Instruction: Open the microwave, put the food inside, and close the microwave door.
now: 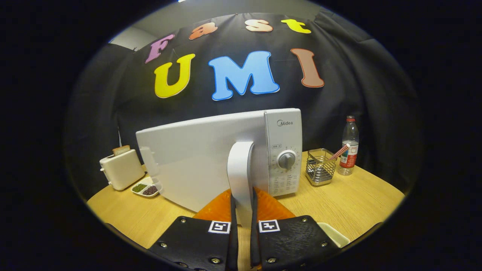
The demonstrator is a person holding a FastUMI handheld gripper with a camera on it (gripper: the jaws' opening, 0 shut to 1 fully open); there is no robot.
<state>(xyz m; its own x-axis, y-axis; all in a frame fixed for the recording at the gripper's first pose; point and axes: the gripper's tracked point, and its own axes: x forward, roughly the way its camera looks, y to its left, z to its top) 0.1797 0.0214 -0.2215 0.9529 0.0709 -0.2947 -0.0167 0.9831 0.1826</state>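
Note:
A white microwave [284, 150] stands on the wooden table [361, 203], its dial panel on the right. Its door [188, 162] stands swung partly out toward me, the handle edge nearest. My gripper [241, 212] is shut on the lower part of the upright white door handle [240, 169], one finger on each side. A small white divided dish of food [145, 188], with green and dark portions, lies on the table left of the door, beside the toaster. The microwave's inside is hidden behind the door.
A cream toaster [121, 168] with a slice of bread stands at the left. A wire basket [320, 167] and a clear water bottle [349, 146] stand right of the microwave. A white dish edge [334, 234] lies by my right finger.

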